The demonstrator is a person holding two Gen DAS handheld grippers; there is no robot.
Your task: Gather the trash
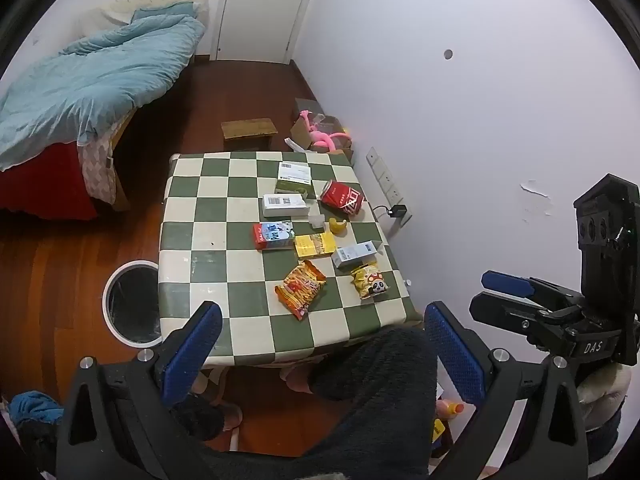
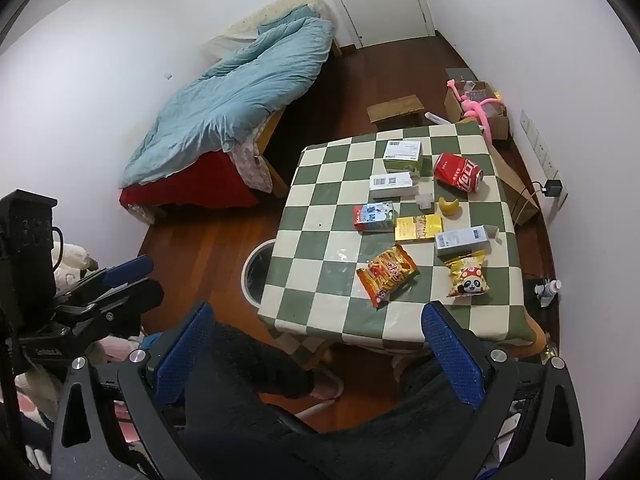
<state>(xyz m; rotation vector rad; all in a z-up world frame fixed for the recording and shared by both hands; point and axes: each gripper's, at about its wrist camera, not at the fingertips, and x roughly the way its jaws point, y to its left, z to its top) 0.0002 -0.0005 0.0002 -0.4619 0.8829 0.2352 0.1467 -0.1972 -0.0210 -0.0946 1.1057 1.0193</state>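
A green-and-white checkered table (image 1: 208, 252) (image 2: 320, 216) holds the trash: an orange snack bag (image 1: 300, 289) (image 2: 386, 274), a yellow panda snack bag (image 1: 369, 280) (image 2: 467, 274), a red can (image 1: 342, 198) (image 2: 458, 172), a milk carton (image 1: 273, 235) (image 2: 374, 217), a yellow packet (image 1: 315, 245) (image 2: 418, 227), several small boxes (image 1: 286, 205) (image 2: 392, 182) and a banana peel (image 1: 338, 227) (image 2: 448, 206). A white-rimmed bin (image 1: 132, 304) (image 2: 254, 268) stands on the floor left of the table. My left gripper (image 1: 320, 348) and right gripper (image 2: 316, 344) are open and empty, held above the table's near edge.
A bed with a blue quilt (image 1: 92, 80) (image 2: 240, 96) lies at the left. A wooden stool (image 1: 248, 130) (image 2: 396, 110) and a cardboard box with a pink toy (image 1: 324, 136) (image 2: 478, 106) stand beyond the table. The wall with sockets (image 1: 384, 180) is right of it.
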